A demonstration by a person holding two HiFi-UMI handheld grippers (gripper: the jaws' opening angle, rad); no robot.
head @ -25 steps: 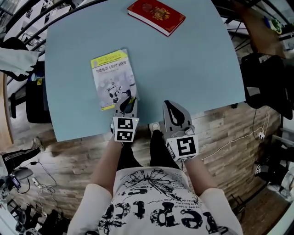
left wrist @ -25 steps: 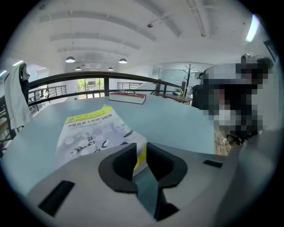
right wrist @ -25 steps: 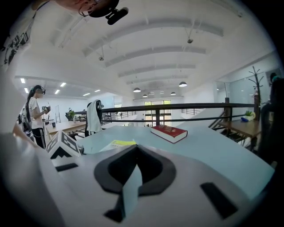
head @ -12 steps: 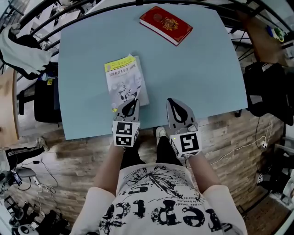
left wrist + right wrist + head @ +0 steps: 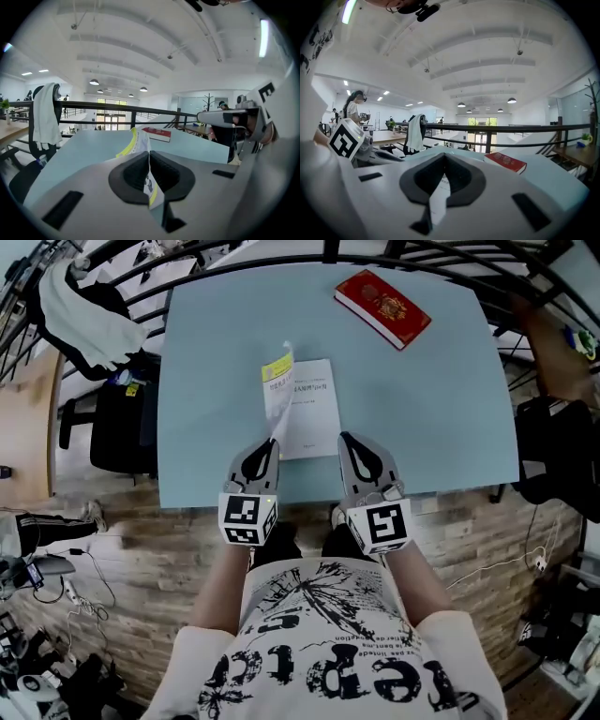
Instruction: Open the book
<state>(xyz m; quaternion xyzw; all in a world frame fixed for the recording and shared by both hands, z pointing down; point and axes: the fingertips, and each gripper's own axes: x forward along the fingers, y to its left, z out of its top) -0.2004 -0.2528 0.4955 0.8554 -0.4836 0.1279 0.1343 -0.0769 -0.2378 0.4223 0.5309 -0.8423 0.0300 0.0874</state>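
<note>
The left gripper (image 5: 268, 446) is clenched on the cover (image 5: 277, 382) of the book (image 5: 314, 413), raised upright near the table's (image 5: 206, 352) near edge, while the right gripper (image 5: 349, 442), just right, is clenched empty.

Bright even light, sharp, fisheye edges
</note>
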